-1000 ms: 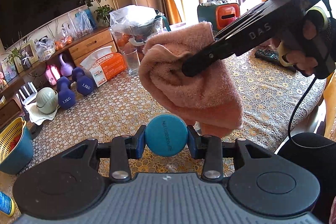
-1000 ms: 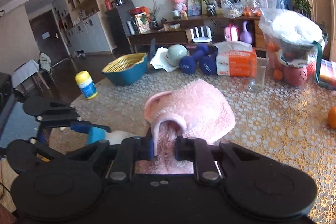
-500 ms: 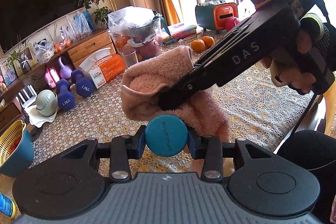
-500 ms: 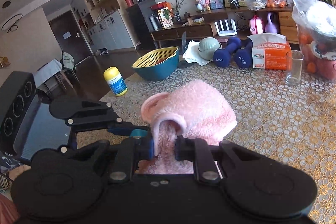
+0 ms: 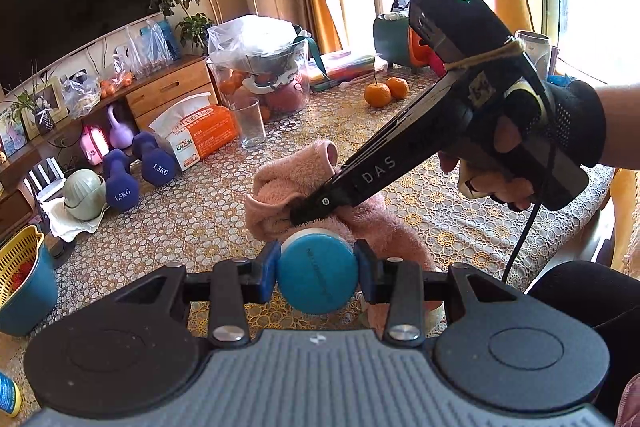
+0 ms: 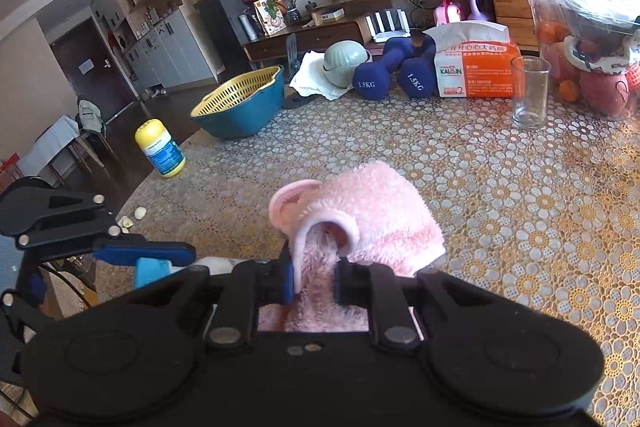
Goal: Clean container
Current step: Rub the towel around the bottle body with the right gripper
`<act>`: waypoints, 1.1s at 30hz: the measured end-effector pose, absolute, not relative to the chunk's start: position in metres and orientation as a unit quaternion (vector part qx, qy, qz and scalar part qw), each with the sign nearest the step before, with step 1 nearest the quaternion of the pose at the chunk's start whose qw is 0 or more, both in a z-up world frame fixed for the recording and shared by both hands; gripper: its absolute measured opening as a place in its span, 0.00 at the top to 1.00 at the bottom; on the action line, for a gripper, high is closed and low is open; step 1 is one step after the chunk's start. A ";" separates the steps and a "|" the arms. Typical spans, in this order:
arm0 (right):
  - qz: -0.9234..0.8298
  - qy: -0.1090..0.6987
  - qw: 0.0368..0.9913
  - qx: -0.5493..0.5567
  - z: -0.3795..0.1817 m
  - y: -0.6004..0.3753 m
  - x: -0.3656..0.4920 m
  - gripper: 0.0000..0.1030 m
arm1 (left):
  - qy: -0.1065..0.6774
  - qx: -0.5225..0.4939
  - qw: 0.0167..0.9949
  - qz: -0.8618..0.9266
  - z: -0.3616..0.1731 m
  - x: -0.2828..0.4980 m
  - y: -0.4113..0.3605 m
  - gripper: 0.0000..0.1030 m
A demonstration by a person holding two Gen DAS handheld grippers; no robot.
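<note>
At centre frame our left gripper (image 5: 317,270) clamps a small container with a blue cap (image 5: 317,273); our right gripper (image 6: 313,277) pinches a pink towel (image 6: 372,215), pressed against the container's far end. In the upper middle of the left view, a lidded clear jar (image 5: 264,75) holds red and orange fruit under a plastic bag; an empty glass (image 6: 530,93) stands beside it. At left, a teal basin (image 6: 240,117) carries a yellow strainer. Readable: "DAS" on the right gripper's arm, "1.5KG" on two dumbbells (image 6: 394,73), "KAIXIN" on the orange tissue box (image 6: 476,69).
</note>
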State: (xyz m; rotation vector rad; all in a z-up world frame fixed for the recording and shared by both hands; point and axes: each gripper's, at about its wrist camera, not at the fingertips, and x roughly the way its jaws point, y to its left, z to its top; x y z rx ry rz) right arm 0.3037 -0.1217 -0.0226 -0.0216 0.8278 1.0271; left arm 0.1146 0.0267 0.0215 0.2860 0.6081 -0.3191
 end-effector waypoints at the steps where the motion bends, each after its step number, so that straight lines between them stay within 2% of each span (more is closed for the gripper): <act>1: 0.473 0.386 0.792 -0.012 -0.025 -0.121 0.306 0.84 | 0.297 0.138 0.932 -0.156 0.022 0.115 0.027 0.62; 16: 0.420 0.417 0.806 -0.012 -0.059 -0.134 0.327 0.84 | 0.302 0.124 0.932 -0.157 0.026 0.120 0.030 0.62; 20: 0.391 0.415 0.821 -0.042 -0.066 -0.138 0.317 0.84 | 0.303 0.123 0.933 -0.153 0.026 0.119 0.028 0.62; 27: 0.399 0.352 0.845 0.042 -0.023 -0.174 0.293 0.86 | 0.309 0.115 0.934 -0.138 0.026 0.117 0.026 0.62; 33: 0.432 0.295 0.849 0.070 0.024 -0.186 0.261 0.85 | 0.310 0.123 0.934 -0.131 0.025 0.114 0.020 0.62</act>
